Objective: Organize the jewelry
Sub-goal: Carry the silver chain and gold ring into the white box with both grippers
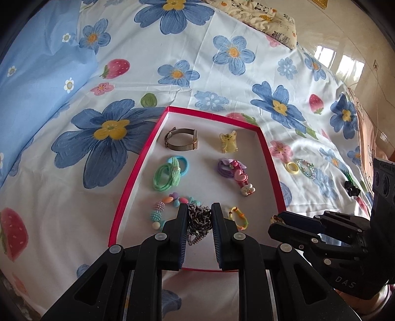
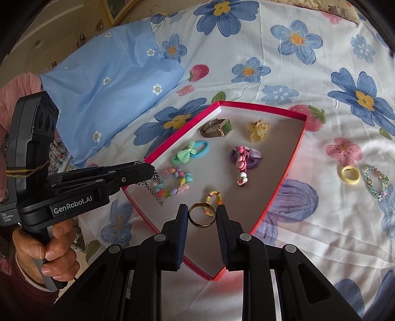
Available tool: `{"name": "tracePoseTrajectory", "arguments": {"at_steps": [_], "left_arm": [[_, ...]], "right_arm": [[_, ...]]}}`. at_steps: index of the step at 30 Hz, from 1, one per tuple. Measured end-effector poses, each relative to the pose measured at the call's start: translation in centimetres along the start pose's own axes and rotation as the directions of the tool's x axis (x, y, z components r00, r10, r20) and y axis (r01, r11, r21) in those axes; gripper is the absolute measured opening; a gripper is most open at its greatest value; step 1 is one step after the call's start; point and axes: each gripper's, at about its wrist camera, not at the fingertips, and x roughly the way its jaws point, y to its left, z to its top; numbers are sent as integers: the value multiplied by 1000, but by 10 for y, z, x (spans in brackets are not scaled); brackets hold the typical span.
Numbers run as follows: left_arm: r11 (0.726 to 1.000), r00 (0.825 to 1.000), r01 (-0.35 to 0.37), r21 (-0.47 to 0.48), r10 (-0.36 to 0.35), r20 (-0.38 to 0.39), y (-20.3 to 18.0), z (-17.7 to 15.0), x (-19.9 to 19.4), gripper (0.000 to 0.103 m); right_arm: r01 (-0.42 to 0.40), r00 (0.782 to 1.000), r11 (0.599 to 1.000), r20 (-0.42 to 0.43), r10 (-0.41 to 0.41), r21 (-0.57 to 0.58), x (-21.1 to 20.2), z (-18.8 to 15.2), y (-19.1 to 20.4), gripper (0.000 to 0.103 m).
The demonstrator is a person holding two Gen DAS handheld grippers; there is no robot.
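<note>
A red-rimmed tray [image 1: 138,163] [image 2: 293,158] lies on the flowered bed sheet. In it are a watch [image 1: 181,139], a yellow clip [image 1: 228,143], green and blue hair ties [image 1: 170,174], a purple and pink clip [image 1: 234,172], a bead bracelet [image 1: 163,210] and a yellow band [image 1: 238,217]. My left gripper [image 1: 198,212] is shut on a silver chain [image 1: 198,218], which hangs over the tray's near left part [image 2: 154,182]. My right gripper [image 2: 202,214] is shut on a gold ring [image 2: 201,214] just above the tray's near edge.
A yellow ring [image 2: 349,177] and a green bead bracelet [image 2: 376,182] lie on the sheet right of the tray. A black item [image 1: 351,190] lies further right. A blue pillow [image 2: 111,93] sits at the left, a patterned pillow [image 1: 266,17] at the back.
</note>
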Motion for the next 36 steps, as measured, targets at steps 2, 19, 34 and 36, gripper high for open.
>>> {"name": "tracePoseTrajectory", "arguments": {"at_steps": [2,19,34,36], "left_arm": [[1000,1000,-4,-2,4,-7,2,1,5,17],[1000,999,-17,-12,17,-51,8,-2,27,17],[998,993,-65,24,67,-96,7,-9,48,18],[998,992,-66,23,68,-104,7,-11,50,18]], "right_arm": [[0,1000,1000,-5,0,-3,4,2,0,23],[3,998,1000,-63,-4,-14,30,6,-4,23],[54,988,993,-139,-68,-102,56,4,2,23],[53,988,993,-141,-68,-103,57,4,2,23]]}}
